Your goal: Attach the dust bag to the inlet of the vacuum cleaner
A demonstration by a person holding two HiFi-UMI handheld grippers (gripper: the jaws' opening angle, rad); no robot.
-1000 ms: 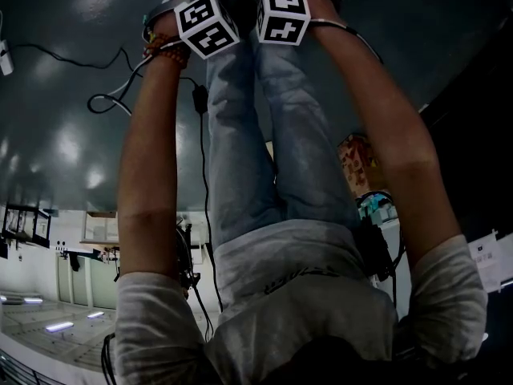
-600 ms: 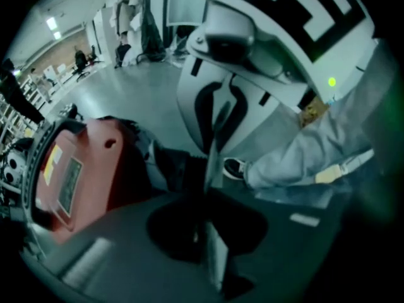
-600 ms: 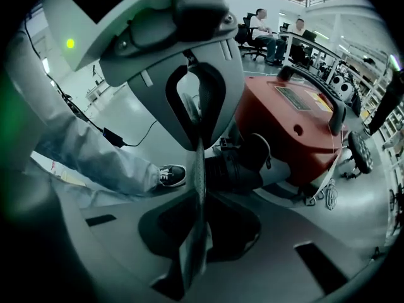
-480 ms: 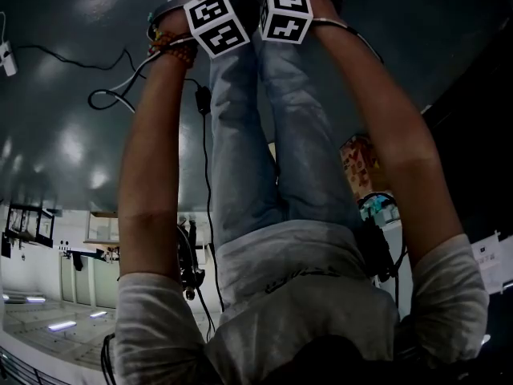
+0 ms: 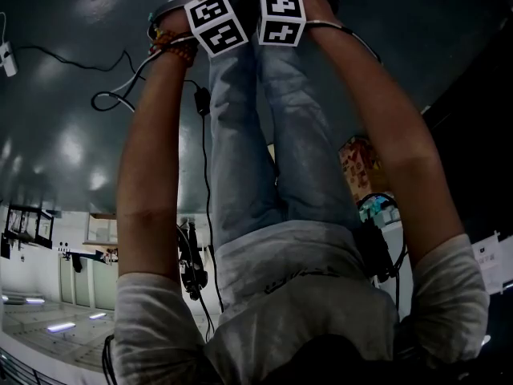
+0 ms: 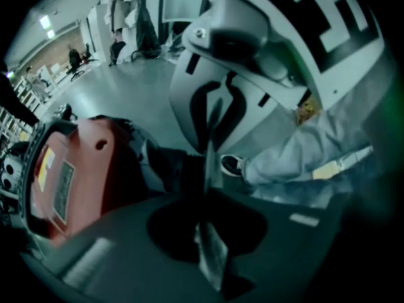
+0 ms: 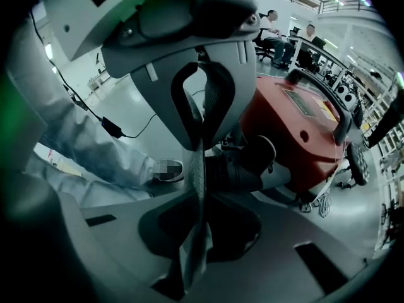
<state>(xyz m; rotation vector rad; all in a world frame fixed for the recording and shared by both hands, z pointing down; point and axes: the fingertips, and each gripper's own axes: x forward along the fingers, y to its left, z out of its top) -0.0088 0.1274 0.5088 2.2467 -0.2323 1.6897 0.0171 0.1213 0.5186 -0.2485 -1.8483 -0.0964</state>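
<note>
1. Head view: the frame is dark. My left marker cube (image 5: 216, 24) and right marker cube (image 5: 281, 16) sit side by side at the top edge. Everything beyond them is cut off, so this view shows neither pair of tongs nor the work area. The person's forearms, jeans (image 5: 264, 135) and grey shirt fill the centre of the frame.

2. Left tongs (image 6: 207, 163): clenched. The jaws meet along one thin vertical line at frame centre. I cannot tell whether anything thin is pinched in the seam.

3. Right tongs (image 7: 199, 163): clenched in the same way, with a textured pad edge showing along the seam.

4. Dust bag: I cannot make it out in any view.

5. Vacuum cleaner (image 7: 297, 125): it stands on the floor at the right of the right gripper view.
   - The body is red and has a black handle (image 7: 328, 106).
   - A black tubular fitting (image 7: 243, 169) projects from it, just right of the jaw line.
   - In the left gripper view the vacuum cleaner sits at the left edge, partly cut off and blurred.

6. A shoe (image 6: 232, 165) lies just right of the left jaw line.
</note>
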